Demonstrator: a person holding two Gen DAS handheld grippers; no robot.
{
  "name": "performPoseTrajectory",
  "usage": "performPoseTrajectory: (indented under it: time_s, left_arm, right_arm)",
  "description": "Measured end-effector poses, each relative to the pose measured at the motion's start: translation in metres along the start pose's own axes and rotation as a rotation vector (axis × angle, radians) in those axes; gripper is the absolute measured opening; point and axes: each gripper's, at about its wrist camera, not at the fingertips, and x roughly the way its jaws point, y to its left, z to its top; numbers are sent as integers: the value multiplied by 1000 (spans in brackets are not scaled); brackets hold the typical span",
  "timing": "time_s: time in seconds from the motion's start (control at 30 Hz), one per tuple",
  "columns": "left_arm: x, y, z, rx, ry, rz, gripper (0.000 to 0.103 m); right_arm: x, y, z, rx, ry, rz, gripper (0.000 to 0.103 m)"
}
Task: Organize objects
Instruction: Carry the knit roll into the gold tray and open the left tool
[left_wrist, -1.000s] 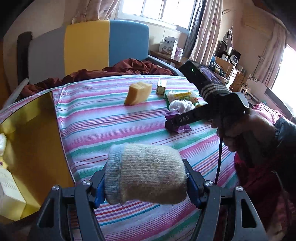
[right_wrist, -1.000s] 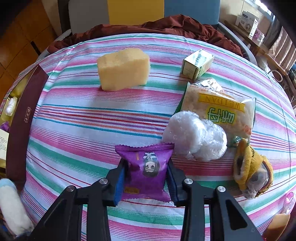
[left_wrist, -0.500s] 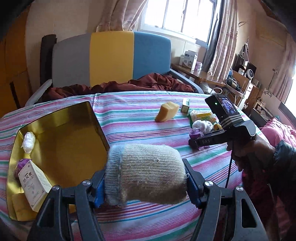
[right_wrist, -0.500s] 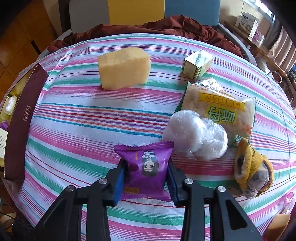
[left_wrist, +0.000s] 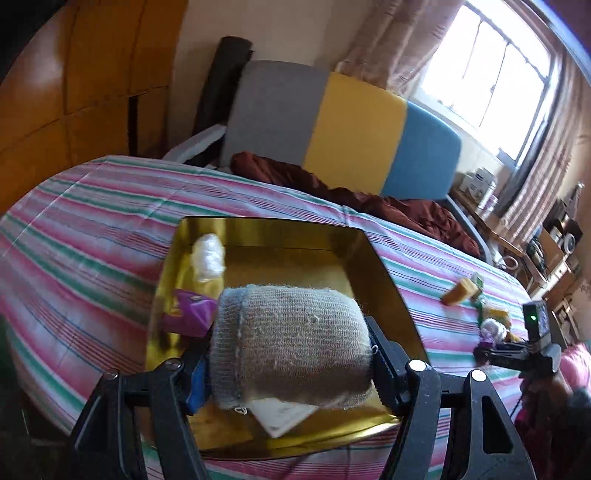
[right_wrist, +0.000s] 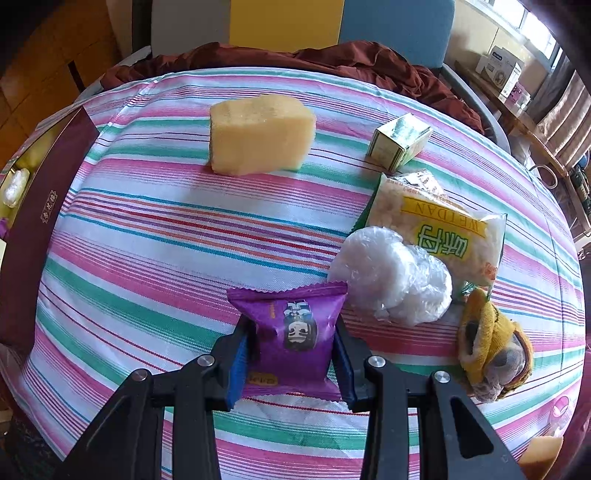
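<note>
My left gripper (left_wrist: 286, 354) is shut on a rolled beige and grey sock (left_wrist: 291, 343) and holds it above the open gold box (left_wrist: 384, 280). The box holds a white wrapped lump (left_wrist: 208, 256), a purple packet (left_wrist: 194, 312) and a white carton (left_wrist: 282, 415). My right gripper (right_wrist: 291, 354) is shut on a purple snack packet (right_wrist: 295, 328) low over the striped cloth (right_wrist: 147, 258). The right gripper also shows far right in the left wrist view (left_wrist: 484, 349).
On the cloth lie a yellow sponge (right_wrist: 258, 134), a small green carton (right_wrist: 400, 146), a yellow-labelled snack bag (right_wrist: 443, 229), a clear-wrapped white bundle (right_wrist: 391, 280) and a yellow sock roll (right_wrist: 487, 339). The box's maroon wall (right_wrist: 37, 221) stands at the left. A sofa (left_wrist: 351, 129) is behind.
My left gripper has swung left with the sock, from over the cloth to above the gold box. My right gripper has stayed in place, still holding the purple packet.
</note>
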Motion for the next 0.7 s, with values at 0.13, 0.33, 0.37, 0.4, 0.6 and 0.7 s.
performPoseTrajectory:
  time_s: [0.13, 0.33, 0.37, 0.4, 0.6, 0.7]
  left_arm:
    - [10, 39, 11, -89, 24, 23, 70]
    - [52, 38, 29, -61, 77, 35, 70]
    - [61, 37, 31, -60, 86, 36, 70]
    - [68, 35, 35, -57, 97, 36, 70]
    - [108, 31, 47, -24, 158, 44, 72]
    - [120, 33, 41, -17, 202, 69, 72]
  right_arm:
    - [1, 7, 2, -19, -4, -18, 39]
    - [0, 6, 4, -20, -5, -17, 40]
    - [1, 6, 3, -21, -5, -17, 39]
    - [1, 6, 3, -20, -5, -17, 40]
    - [1, 5, 3, -21, -6, -17, 40]
    - [1, 5, 3, -21, -6, -17, 40]
